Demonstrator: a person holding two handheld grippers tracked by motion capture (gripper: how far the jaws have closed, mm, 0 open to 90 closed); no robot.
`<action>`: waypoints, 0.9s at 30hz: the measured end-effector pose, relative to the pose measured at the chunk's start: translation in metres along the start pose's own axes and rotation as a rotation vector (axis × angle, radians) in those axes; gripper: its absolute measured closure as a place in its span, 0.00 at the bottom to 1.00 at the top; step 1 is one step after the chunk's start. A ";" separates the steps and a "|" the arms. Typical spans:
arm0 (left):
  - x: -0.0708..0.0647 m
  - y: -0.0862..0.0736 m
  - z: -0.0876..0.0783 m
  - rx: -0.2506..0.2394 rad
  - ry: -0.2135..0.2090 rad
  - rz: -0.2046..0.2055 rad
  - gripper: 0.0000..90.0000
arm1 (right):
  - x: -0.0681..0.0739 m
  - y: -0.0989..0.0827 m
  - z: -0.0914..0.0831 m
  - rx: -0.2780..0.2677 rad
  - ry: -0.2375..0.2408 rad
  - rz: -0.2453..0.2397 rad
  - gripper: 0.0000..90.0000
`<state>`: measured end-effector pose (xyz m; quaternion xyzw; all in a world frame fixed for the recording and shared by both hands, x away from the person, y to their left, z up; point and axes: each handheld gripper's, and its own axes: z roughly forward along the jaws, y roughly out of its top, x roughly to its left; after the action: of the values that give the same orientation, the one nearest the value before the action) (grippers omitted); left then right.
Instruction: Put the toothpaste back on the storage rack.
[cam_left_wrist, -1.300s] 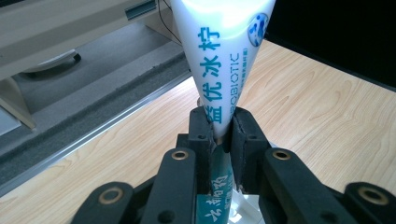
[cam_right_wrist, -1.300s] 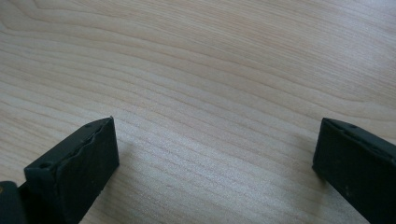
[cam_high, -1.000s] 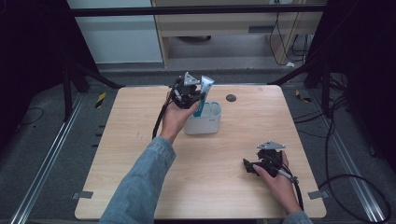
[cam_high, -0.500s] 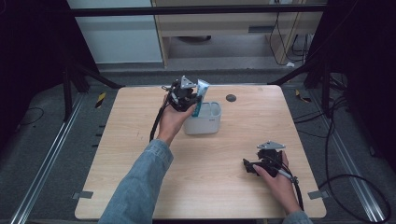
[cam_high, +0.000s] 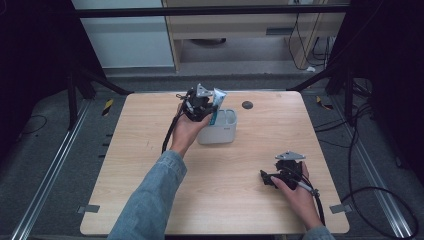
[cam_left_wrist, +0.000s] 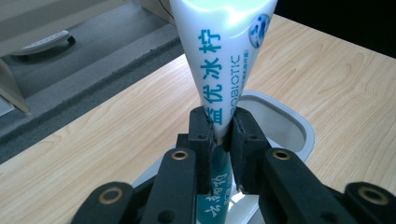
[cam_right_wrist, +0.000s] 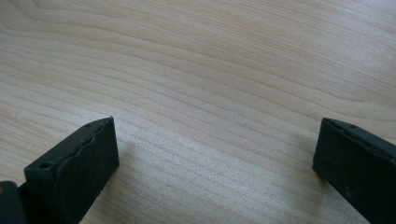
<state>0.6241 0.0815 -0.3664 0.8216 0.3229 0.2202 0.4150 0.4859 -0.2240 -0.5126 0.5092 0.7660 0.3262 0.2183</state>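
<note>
Left gripper (cam_high: 204, 102), arm outstretched toward the tabletop's (cam_high: 150, 200) far edge, clamps a toothpaste tube (cam_left_wrist: 219, 65) over the white holder (cam_high: 220, 132); right gripper (cam_high: 272, 177) rests near the right edge, jaws spread wide.

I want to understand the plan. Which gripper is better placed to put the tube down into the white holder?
Left. The left gripper is already shut on the tube, directly over the white holder. The right gripper is open and apart from it, near the table's front edge.

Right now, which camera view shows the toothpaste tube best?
The left gripper view: the toothpaste tube is close, its print readable, pinched between the left gripper jaws above the white holder. The high view shows it small.
</note>
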 end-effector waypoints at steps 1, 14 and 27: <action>0.000 0.000 0.000 0.000 -0.003 0.000 0.88 | 0.000 0.000 0.000 0.000 0.000 0.000 0.01; -0.002 -0.001 0.004 0.016 -0.007 0.000 0.88 | 0.000 0.000 0.000 0.000 0.001 0.000 0.00; 0.000 -0.003 0.009 0.037 -0.006 -0.010 0.88 | 0.000 0.000 0.000 0.001 0.000 0.000 0.00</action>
<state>0.6285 0.0780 -0.3735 0.8282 0.3298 0.2097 0.4017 0.4858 -0.2241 -0.5125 0.5093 0.7661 0.3256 0.2183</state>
